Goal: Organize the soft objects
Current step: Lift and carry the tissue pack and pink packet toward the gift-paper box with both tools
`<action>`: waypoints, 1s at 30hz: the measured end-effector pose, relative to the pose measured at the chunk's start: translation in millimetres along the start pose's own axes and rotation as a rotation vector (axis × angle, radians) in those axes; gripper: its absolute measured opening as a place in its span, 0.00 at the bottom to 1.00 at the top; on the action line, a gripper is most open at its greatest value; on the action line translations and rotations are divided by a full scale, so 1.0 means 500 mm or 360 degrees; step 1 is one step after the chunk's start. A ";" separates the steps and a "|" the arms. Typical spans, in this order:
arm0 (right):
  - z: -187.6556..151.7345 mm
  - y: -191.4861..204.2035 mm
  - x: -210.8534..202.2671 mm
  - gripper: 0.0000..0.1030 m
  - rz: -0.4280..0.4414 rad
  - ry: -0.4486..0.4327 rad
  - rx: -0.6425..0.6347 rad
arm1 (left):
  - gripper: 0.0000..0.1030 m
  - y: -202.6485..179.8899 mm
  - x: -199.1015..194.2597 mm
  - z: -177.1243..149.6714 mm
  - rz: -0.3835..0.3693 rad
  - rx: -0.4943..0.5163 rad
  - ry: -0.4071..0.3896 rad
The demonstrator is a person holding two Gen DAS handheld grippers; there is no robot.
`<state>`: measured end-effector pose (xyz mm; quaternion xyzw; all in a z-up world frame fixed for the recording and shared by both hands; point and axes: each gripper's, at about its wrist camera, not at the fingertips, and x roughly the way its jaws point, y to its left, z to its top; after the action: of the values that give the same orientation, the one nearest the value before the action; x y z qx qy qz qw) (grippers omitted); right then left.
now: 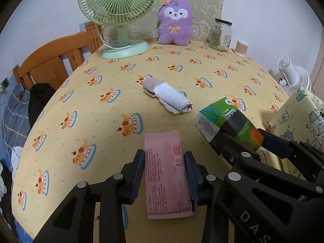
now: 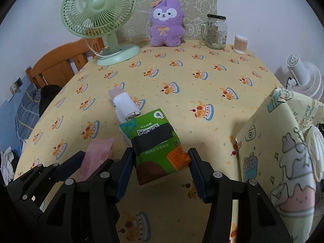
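Seemingly at the pick-up step, the left wrist view shows the left gripper with both jaws against the sides of a pink tissue pack lying flat on the yellow cake-print tablecloth, its fine print and barcode too small to read; a rolled sock waits beyond. From the right wrist view, the right gripper pinches a green tissue pack tilted off the cloth, printed with a QR code, "20251107" and "30", so next it likely swings to the patterned fabric bin just to the right.
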<state>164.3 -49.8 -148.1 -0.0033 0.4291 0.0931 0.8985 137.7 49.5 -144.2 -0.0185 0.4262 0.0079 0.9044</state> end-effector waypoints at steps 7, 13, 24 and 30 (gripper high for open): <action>-0.005 0.012 -0.035 0.56 0.0003 -0.0039 -0.0006 | 0.39 0.005 -0.035 -0.004 0.0007 -0.0001 -0.0046; -0.003 0.019 -0.070 0.56 0.0008 -0.0087 -0.0008 | 0.39 0.006 -0.068 -0.003 0.0007 0.0000 -0.0091; 0.014 0.032 -0.137 0.56 0.0030 -0.0191 -0.0034 | 0.39 0.009 -0.133 0.013 0.0026 -0.0002 -0.0200; 0.023 0.043 -0.171 0.56 0.0042 -0.0227 -0.0063 | 0.39 0.011 -0.170 0.021 0.0053 0.0001 -0.0245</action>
<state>117.0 -41.6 -73.2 -0.0088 0.3620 0.1134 0.9252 91.8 55.6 -72.2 -0.0104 0.3556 0.0241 0.9343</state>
